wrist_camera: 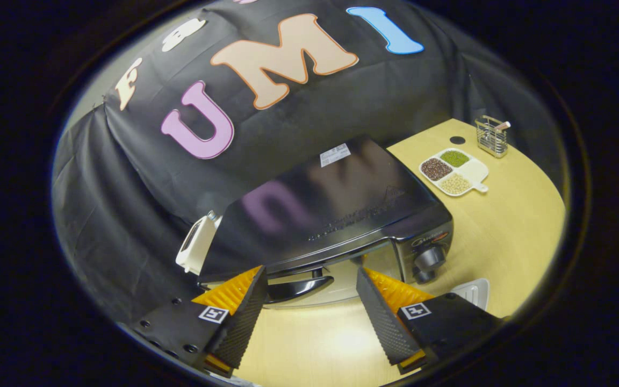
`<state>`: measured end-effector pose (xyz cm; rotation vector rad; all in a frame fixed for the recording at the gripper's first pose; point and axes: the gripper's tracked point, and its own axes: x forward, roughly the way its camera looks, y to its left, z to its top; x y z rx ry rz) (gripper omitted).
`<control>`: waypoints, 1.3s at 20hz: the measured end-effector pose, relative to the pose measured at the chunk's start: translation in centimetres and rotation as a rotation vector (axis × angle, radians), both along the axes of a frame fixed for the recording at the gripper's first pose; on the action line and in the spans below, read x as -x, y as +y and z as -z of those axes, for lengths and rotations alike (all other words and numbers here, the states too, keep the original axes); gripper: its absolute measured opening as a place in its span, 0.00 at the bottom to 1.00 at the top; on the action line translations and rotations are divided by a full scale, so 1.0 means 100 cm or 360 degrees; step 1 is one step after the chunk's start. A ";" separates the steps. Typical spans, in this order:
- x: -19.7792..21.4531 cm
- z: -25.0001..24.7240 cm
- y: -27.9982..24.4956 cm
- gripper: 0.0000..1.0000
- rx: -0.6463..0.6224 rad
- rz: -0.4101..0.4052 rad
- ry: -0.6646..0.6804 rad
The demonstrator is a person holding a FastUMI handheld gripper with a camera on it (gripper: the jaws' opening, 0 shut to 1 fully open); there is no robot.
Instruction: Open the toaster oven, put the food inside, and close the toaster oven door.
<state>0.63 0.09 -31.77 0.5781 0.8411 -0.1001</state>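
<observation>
A black toaster oven (331,209) stands on the wooden table just ahead of my fingers, seen from above and in front. Its glossy top mirrors the wall. The door is closed, and its black handle (299,287) lies in the gap between my fingertips, touching neither. Two knobs (429,259) sit on the oven's right front panel. My gripper (312,279) is open, with a wide gap between the ribbed fingers (382,317). A white ribbed dish edge (473,293) peeks out beside my right finger; whatever it holds is hidden.
Beyond the oven on the right sits a white divided plate (482,171) with beans and grains. A metal wire holder (491,137) stands behind it. A white object (196,244) leans at the oven's left rear. Bare table (513,236) lies to the oven's right.
</observation>
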 end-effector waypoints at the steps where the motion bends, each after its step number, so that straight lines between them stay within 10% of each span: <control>1: 0.000 0.001 0.000 1.00 -0.0003 0.0002 0.0001; 10: 0.006 -0.045 -0.034 0.99 0.0182 -0.0009 -0.0170; 26: -0.032 -0.346 -0.133 0.99 0.0722 0.0100 -0.1006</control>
